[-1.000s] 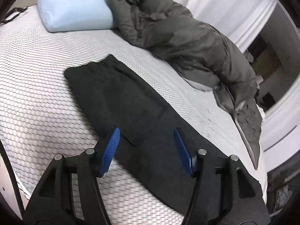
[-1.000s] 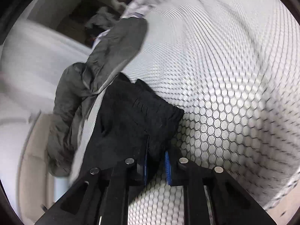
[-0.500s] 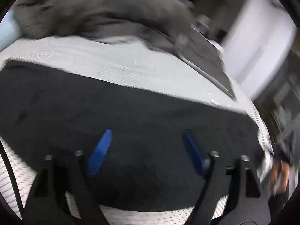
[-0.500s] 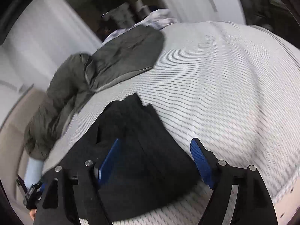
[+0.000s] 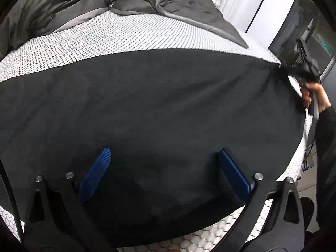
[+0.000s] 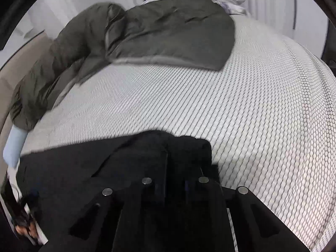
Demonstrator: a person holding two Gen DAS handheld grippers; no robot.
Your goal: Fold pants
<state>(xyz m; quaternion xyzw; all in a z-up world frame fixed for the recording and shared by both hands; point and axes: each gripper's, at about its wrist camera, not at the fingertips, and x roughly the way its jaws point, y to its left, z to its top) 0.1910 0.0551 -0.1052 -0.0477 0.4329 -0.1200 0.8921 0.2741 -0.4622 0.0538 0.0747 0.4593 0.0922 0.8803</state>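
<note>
Black pants (image 5: 157, 105) lie spread lengthwise across the white honeycomb mattress (image 5: 105, 40). My left gripper (image 5: 163, 151) hovers low over their near edge, its jaws opening wide. The blue pads (image 5: 94, 174) stand apart, with only flat fabric beneath them. My right gripper (image 6: 174, 168) is closing on the bunched end of the pants (image 6: 84, 168), and dark cloth sits between its fingers. In the left wrist view the right gripper (image 5: 294, 68) pinches the far right end of the pants. Creases run from the cloth towards it.
A grey duvet (image 6: 157, 31) is piled along the far side of the bed. A light blue pillow (image 6: 14, 145) lies at its left end. The person's hand (image 5: 315, 94) holds the right gripper near the mattress edge. White curtains hang behind the bed.
My left gripper has swung along the pants, rolled, dropped closer and spread its jaws. My right gripper opened wide half a second ago and has now closed on the pants' end.
</note>
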